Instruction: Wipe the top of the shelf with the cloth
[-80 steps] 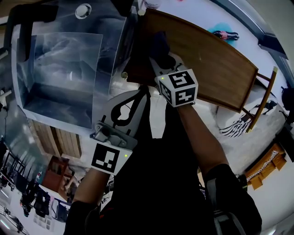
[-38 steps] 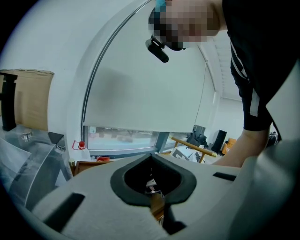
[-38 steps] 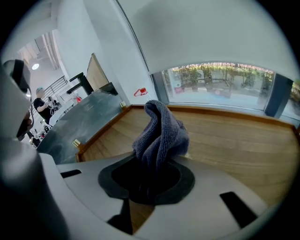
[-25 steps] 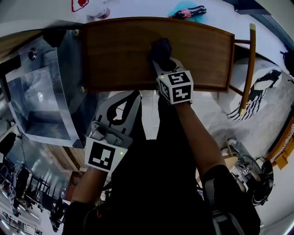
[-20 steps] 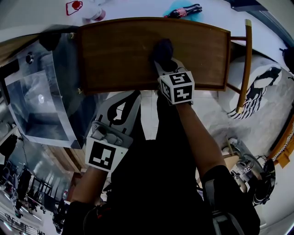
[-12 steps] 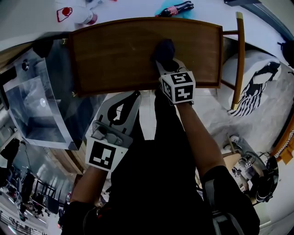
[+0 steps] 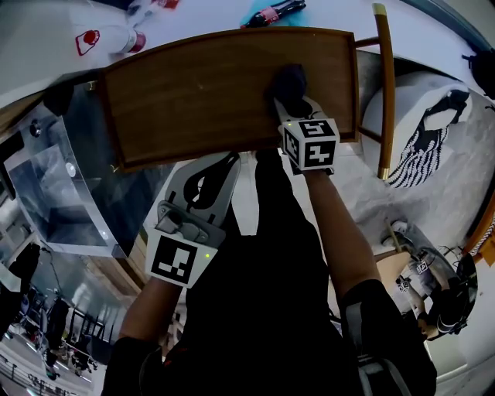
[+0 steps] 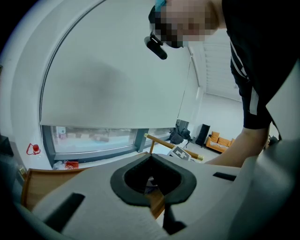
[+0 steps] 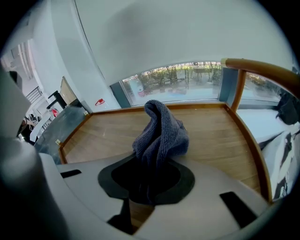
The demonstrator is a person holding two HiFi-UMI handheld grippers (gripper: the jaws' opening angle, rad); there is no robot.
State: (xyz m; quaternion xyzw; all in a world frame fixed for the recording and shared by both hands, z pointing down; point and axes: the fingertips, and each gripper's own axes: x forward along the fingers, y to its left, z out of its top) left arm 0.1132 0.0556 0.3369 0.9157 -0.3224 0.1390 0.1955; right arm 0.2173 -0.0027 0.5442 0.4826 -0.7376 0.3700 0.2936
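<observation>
One cloth point(image 7: 289, 80) slid rightward, right claw point(image 7: 295, 103) clamped

Left of cloth point(image 7: 290, 81), shelf top point(image 7: 193, 93) looks open up to rim point(image 9: 242, 136).

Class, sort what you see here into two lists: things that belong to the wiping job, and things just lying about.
In the job: cloth; shelf top; right gripper, shut on the cloth.

Lying about: bottle; patterned fabric; wooden rail; left gripper, shut and empty.
</observation>
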